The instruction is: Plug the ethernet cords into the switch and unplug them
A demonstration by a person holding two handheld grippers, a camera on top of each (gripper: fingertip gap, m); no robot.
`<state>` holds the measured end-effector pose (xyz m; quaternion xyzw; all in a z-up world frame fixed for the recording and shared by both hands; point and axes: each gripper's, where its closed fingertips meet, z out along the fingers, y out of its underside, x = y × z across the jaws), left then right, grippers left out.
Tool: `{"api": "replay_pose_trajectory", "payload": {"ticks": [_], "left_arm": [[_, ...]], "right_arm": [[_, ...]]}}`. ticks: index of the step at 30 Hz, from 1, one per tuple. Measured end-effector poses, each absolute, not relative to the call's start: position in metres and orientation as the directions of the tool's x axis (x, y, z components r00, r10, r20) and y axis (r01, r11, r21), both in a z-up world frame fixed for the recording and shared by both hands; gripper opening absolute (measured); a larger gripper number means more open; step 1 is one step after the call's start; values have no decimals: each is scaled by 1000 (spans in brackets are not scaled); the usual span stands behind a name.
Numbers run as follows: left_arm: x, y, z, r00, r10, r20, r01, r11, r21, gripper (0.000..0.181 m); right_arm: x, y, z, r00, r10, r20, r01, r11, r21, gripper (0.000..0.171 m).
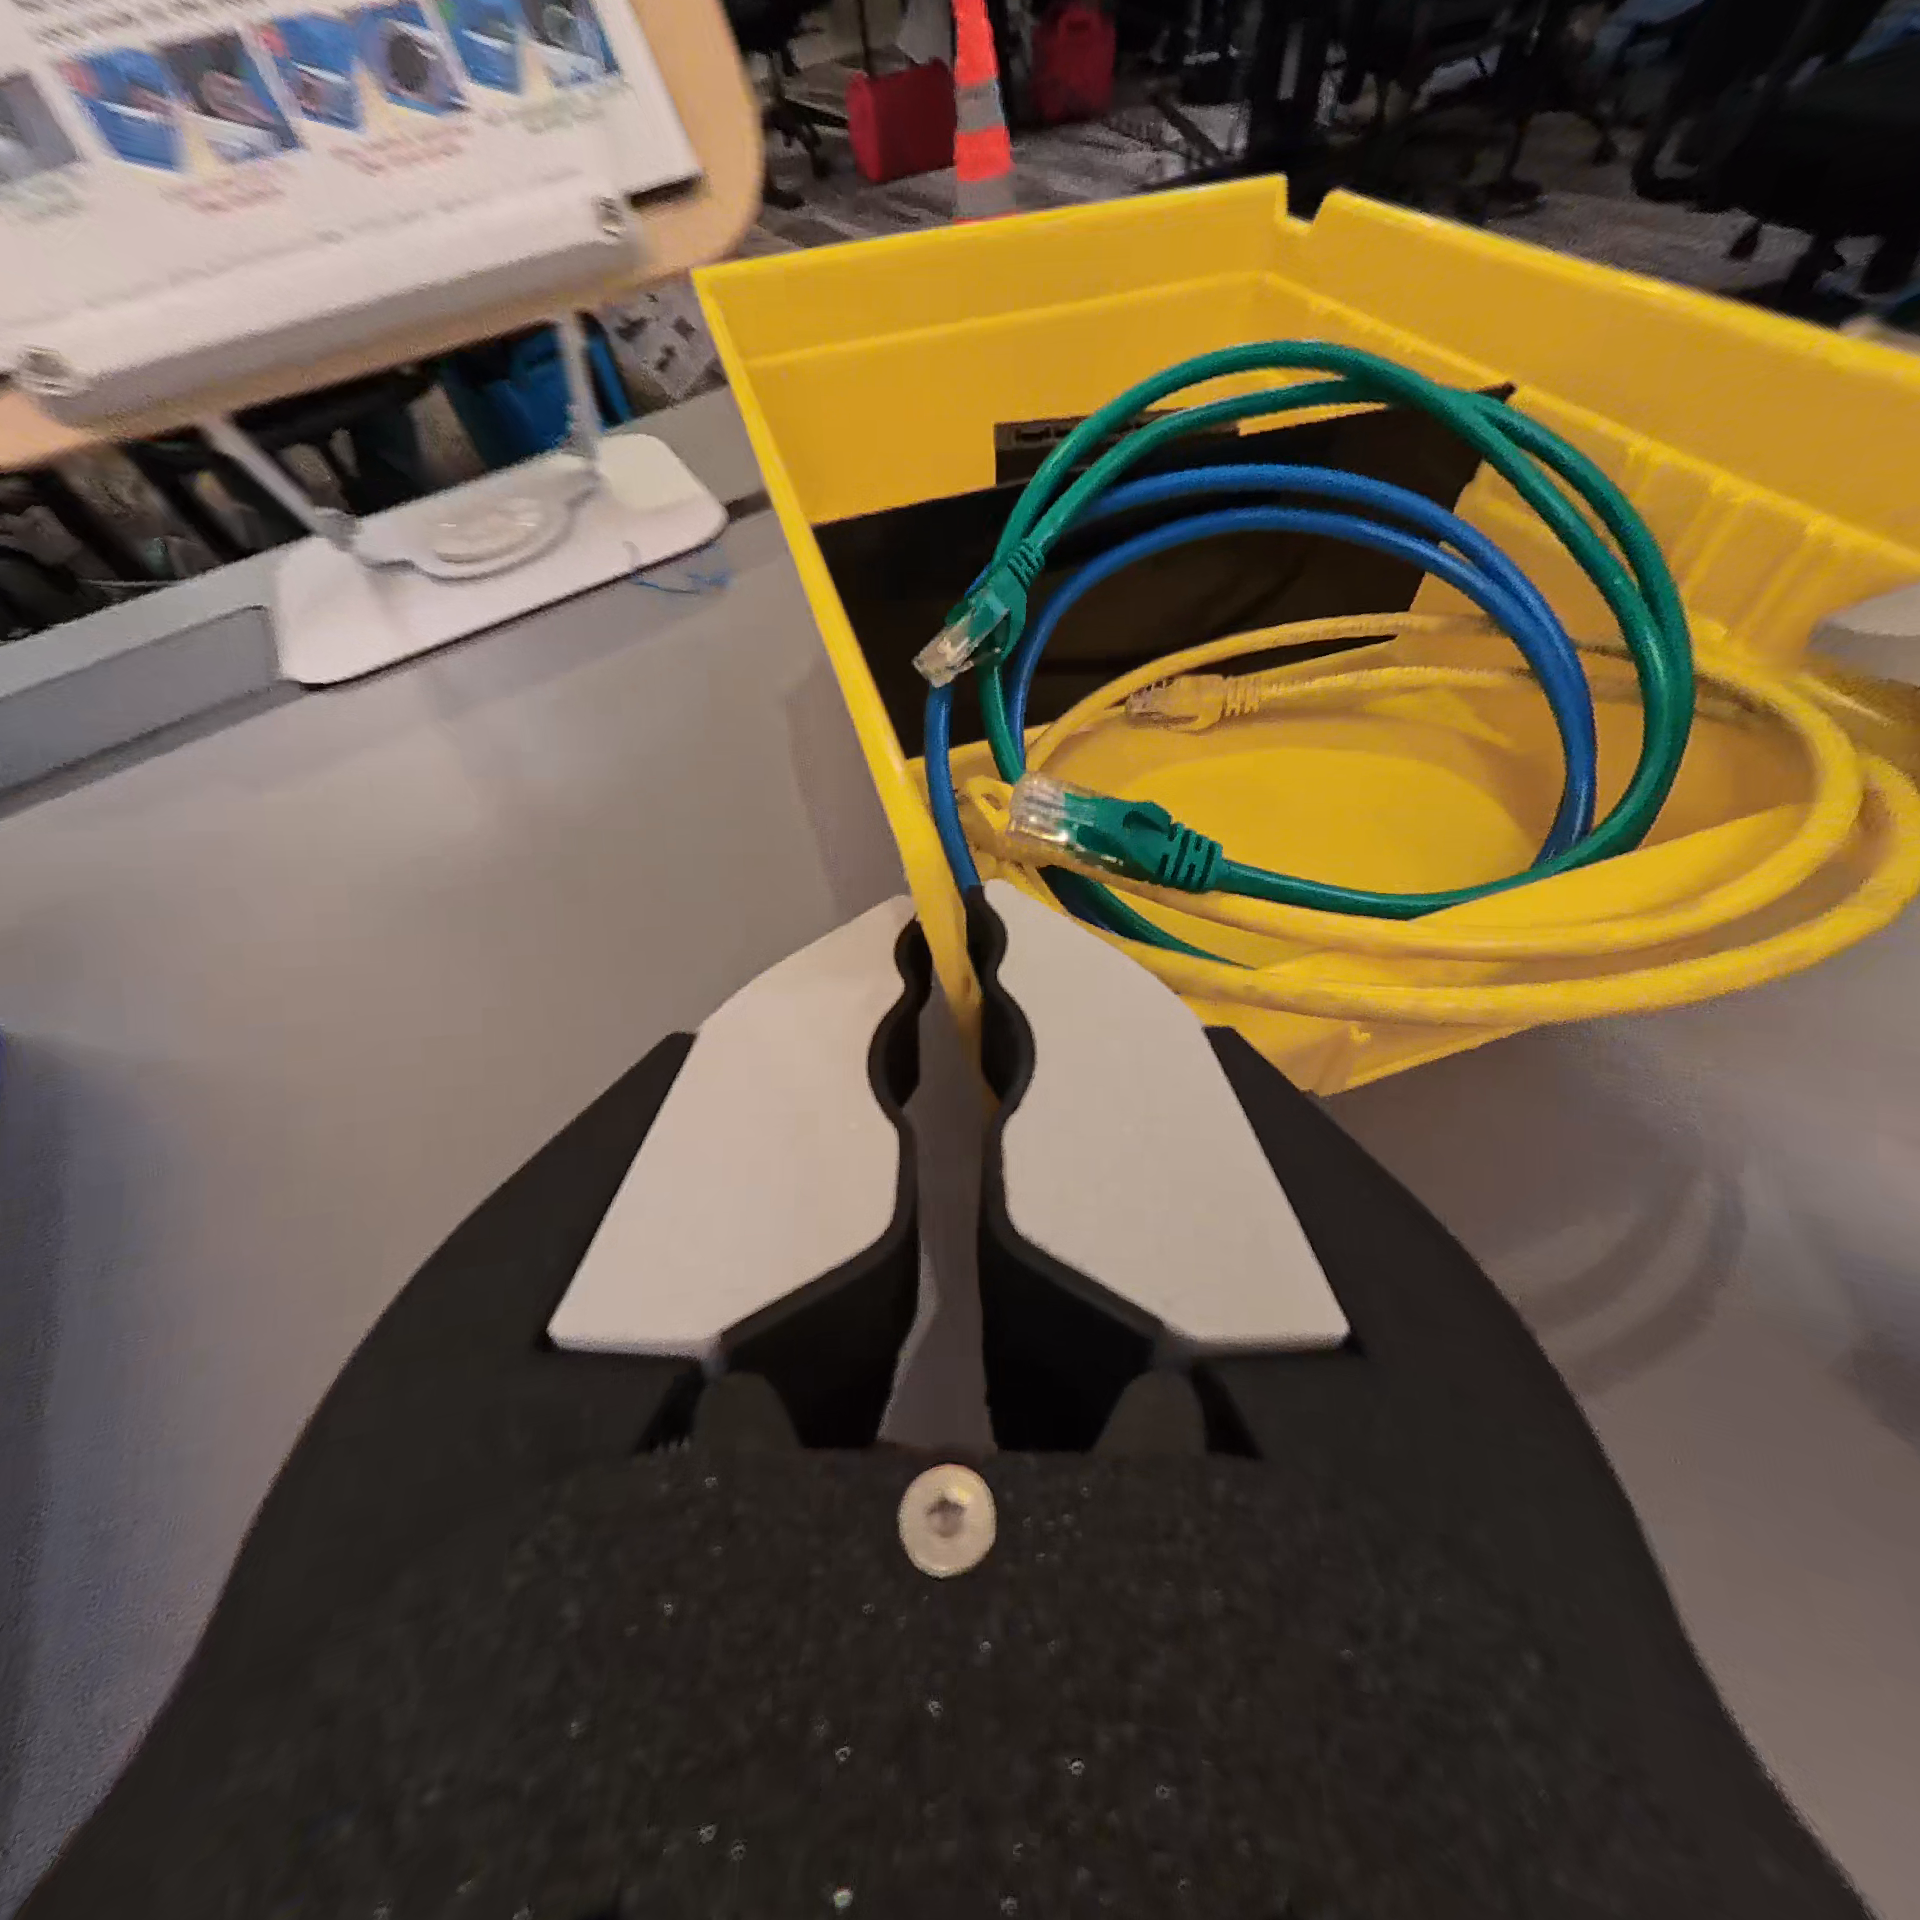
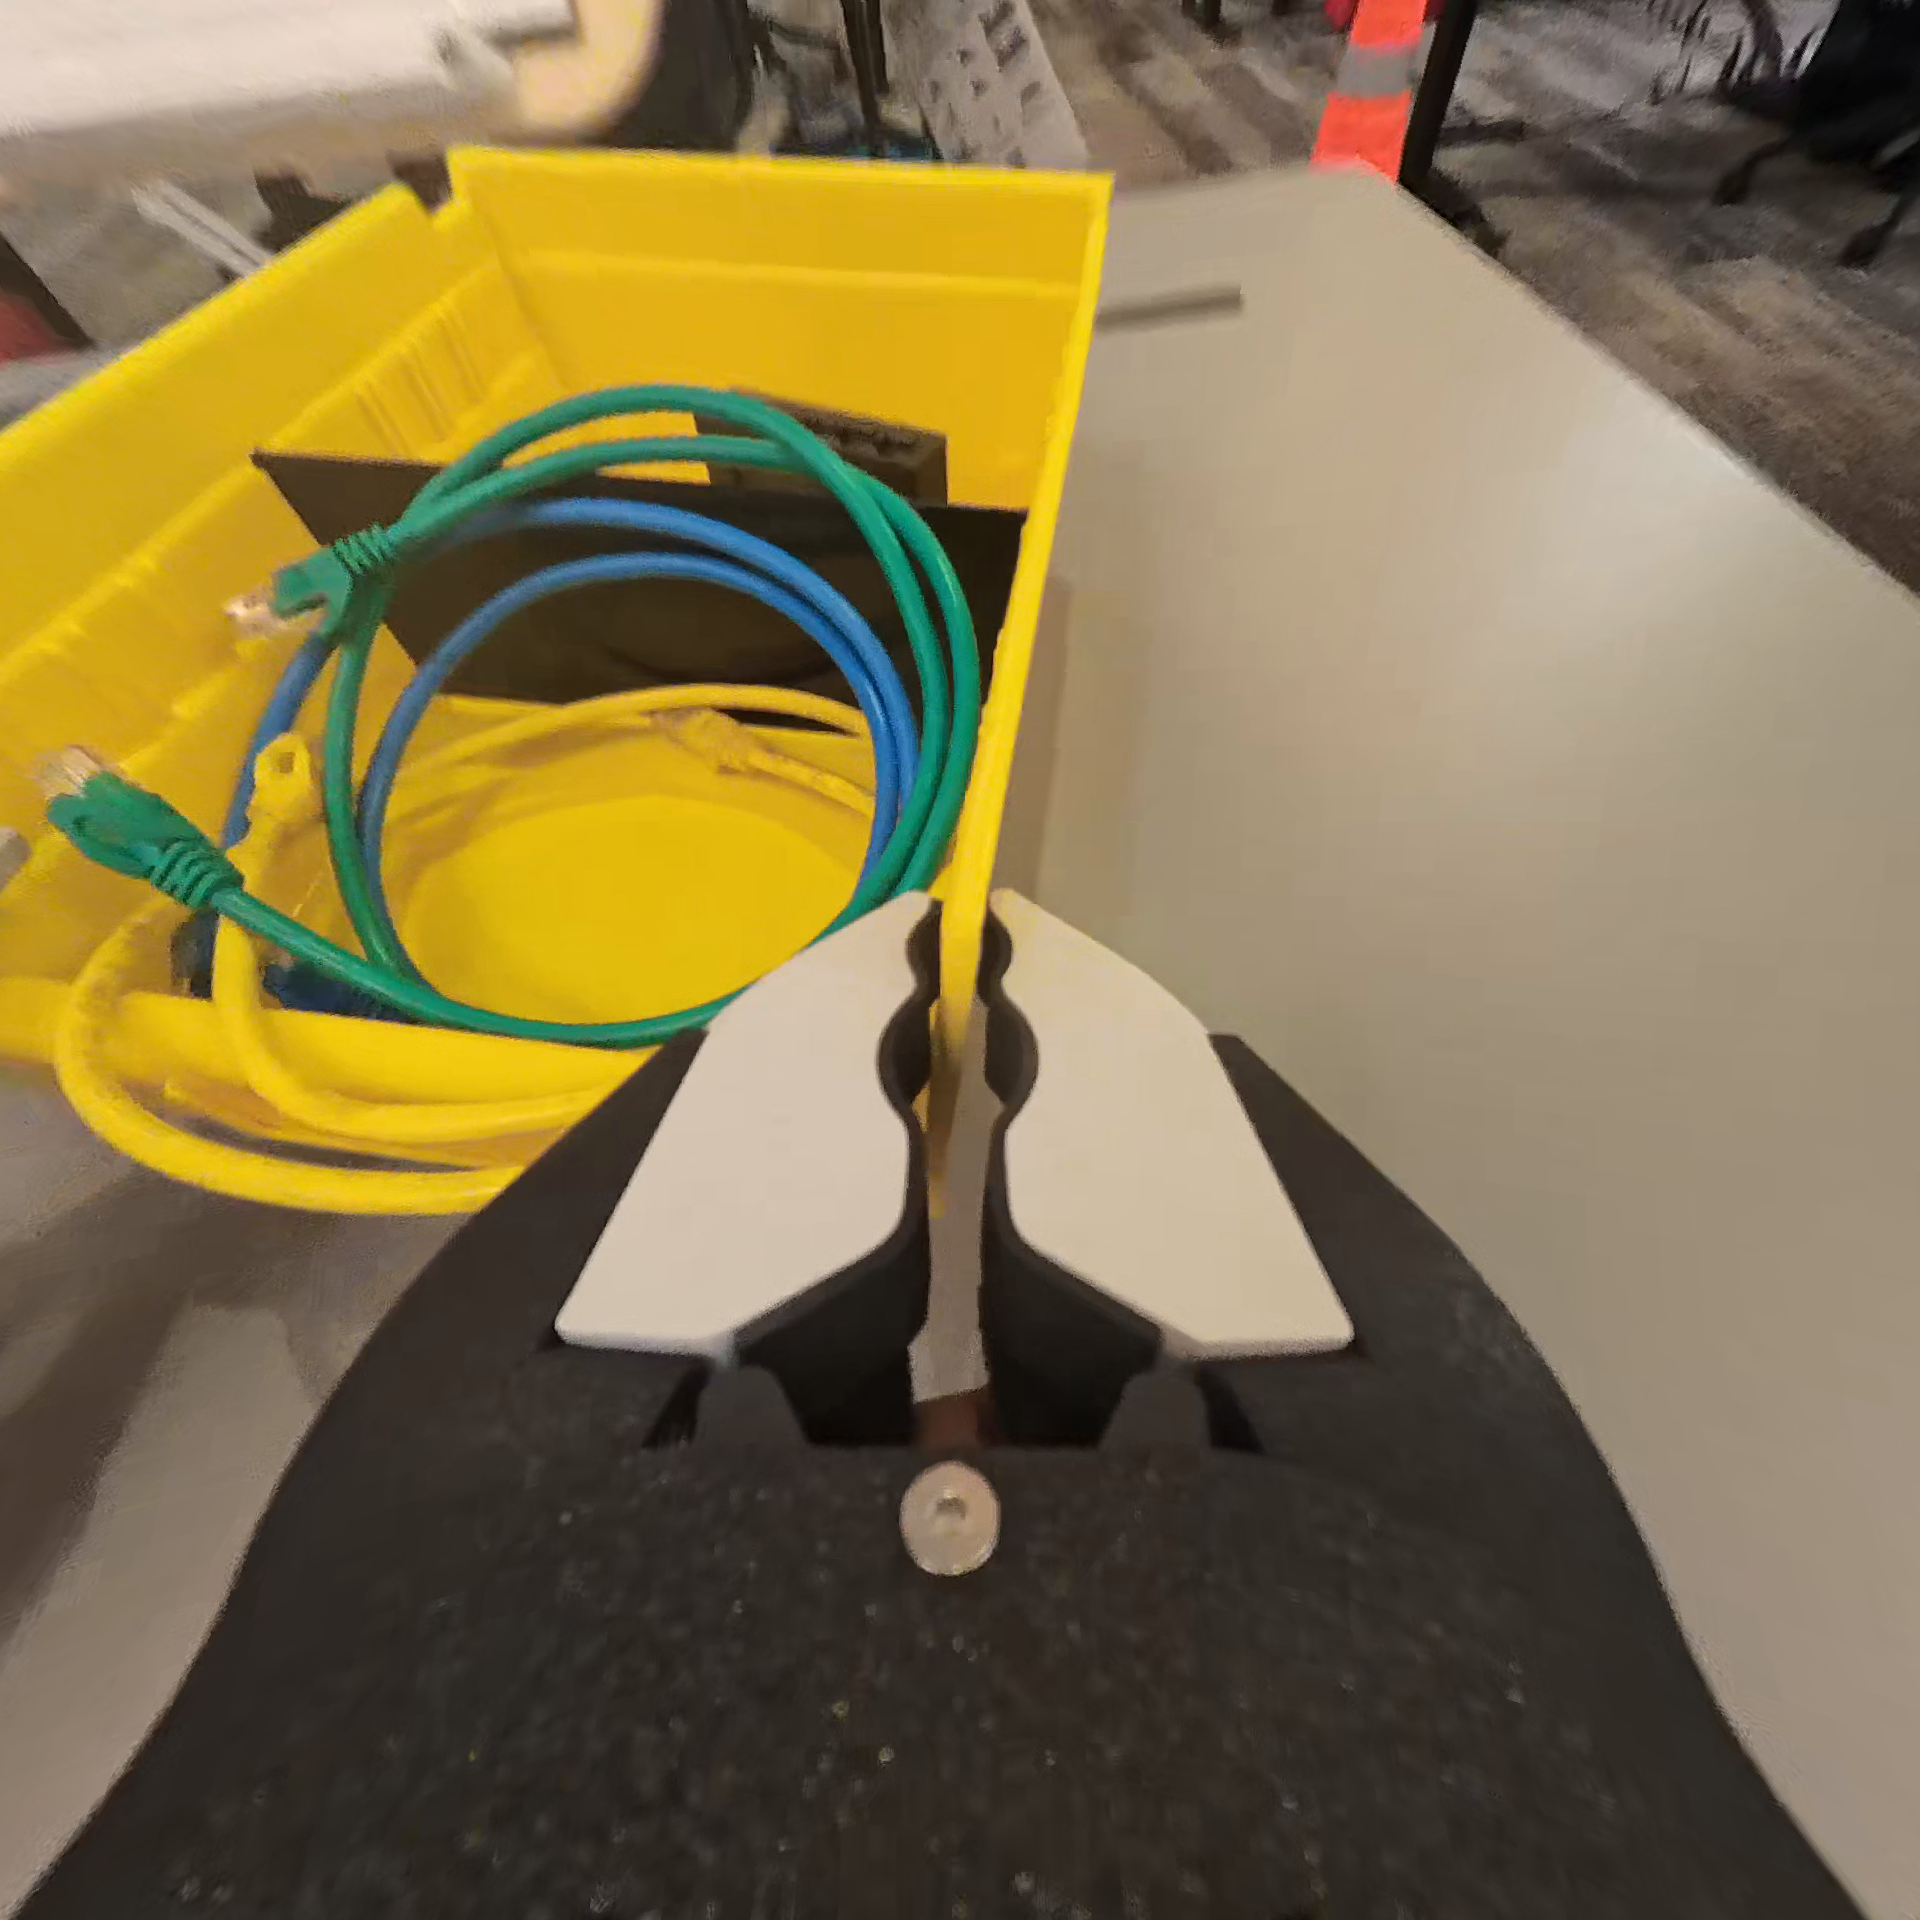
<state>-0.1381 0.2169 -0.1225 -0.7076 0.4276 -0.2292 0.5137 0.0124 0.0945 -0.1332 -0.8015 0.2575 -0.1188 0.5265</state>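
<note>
While clamped, one per side, on the thin side walls of the yellow bin (image 1: 1039,312), keep the left hand-held gripper (image 1: 948,935) and the right hand-held gripper (image 2: 961,925) level with each other and move both at one pace. Judged a bin-shifting step, ahead of any plugging. Jaws drawn nearly together in both wrist views, wall edge pinched between the black scalloped pads. Avoid twisting: rigid moulded plastic, smooth and glossy, likely to slip or flex under an uneven pull. Slide rather than lift across the matte grey table (image 1: 416,935), so as not to spill the overhanging loops.

Inside the bin: green cord (image 1: 1621,623), blue cord (image 1: 1564,727) and yellow cord (image 1: 1558,966), all round-jacketed, pliant, coiled in loose overlapping rings, with yellow loops drooping over the low near lip. Clear blocky plug (image 1: 1039,816) with ribbed green boot, lying free near the left wall; none seated in a port. Flat black panel (image 1: 1195,582) standing crosswise behind the coils. Switch not identifiable with certainty; possibly the dark box behind that panel.
</note>
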Motion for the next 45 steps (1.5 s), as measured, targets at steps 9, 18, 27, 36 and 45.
{"api": "replay_pose_trajectory", "payload": {"ticks": [9, 18, 27, 36, 45], "left_arm": [[-268, 298, -89, 758, -645, -97, -260, -162, -952, 4], [-318, 314, -157, 817, -575, -48, -313, -372, -874, 12], [-365, 277, -82, 834, -545, 81, -86, -275, -958, 55], [-582, 383, -109, 917, -327, 231, 91, -391, -916, 67], [-562, 418, -140, 873, -467, 142, -79, -421, -904, 3]], "right_arm": [[-91, 211, -90, 923, -373, -93, -193, -242, -951, 3], [-139, 245, -148, 955, -297, 4, -105, -353, -930, 4], [-146, 222, -95, 987, -148, 63, 27, -235, -972, 16], [-247, 204, -91, 945, 127, 301, 317, -135, -939, 11], [-396, 158, -147, 819, 571, -51, 180, -341, -923, 22]]}}
